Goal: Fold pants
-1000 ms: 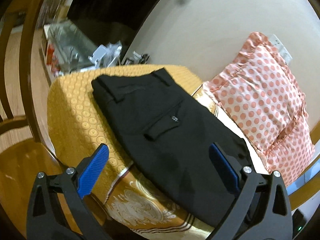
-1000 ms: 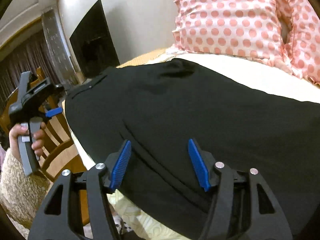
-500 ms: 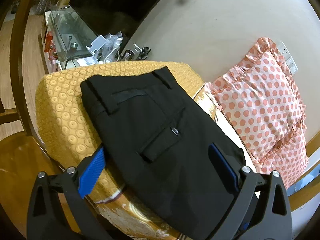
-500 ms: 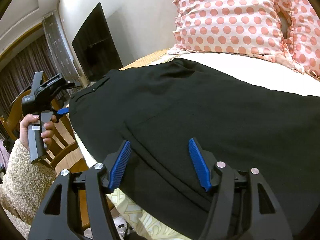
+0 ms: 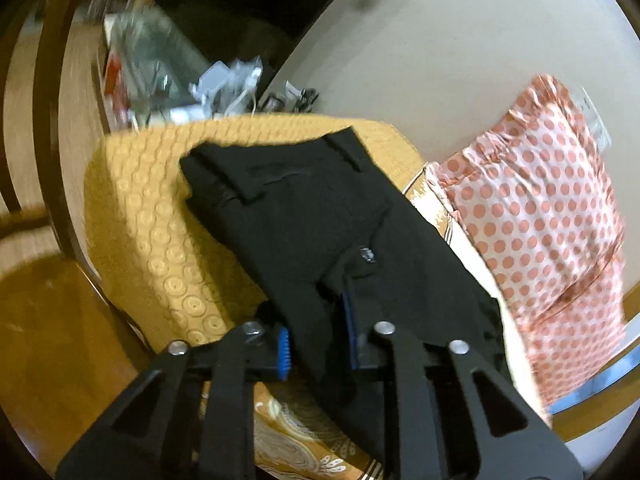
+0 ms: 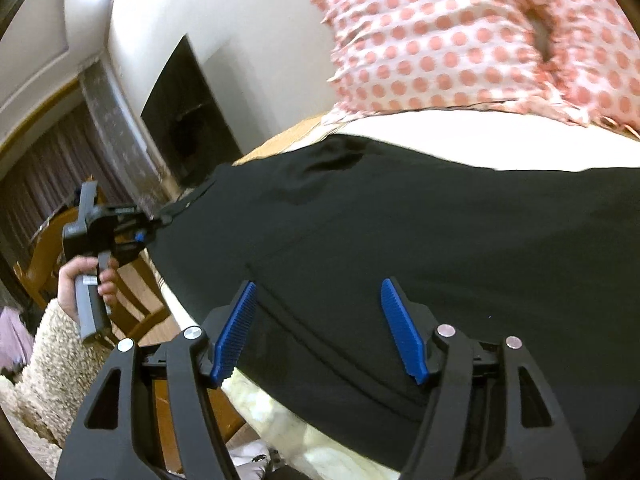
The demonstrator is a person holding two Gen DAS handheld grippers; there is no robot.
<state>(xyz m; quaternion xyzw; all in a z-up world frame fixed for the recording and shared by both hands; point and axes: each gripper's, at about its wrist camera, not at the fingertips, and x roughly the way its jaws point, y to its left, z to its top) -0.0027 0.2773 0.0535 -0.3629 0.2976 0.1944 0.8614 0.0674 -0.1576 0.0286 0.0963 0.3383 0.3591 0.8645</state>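
Left wrist view: one black pants [image 5: 304,216] flat on one gold cushion [image 5: 136,216], one polka-dot pillow [image 5: 540,216] at right. Left gripper [image 5: 316,344], wide apart half second ago, now pinched onto pants' near edge. Right wrist view: right gripper [image 6: 320,328] unchanged, jaws spread over pants [image 6: 400,232], gripping nothing; one hand [image 6: 92,280] holds left tool.

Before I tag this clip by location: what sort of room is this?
Probably a home living room: a polka-dot cushion leans on the wall, black pants lie on a gold patterned seat cover, and a wooden chair stands nearby.
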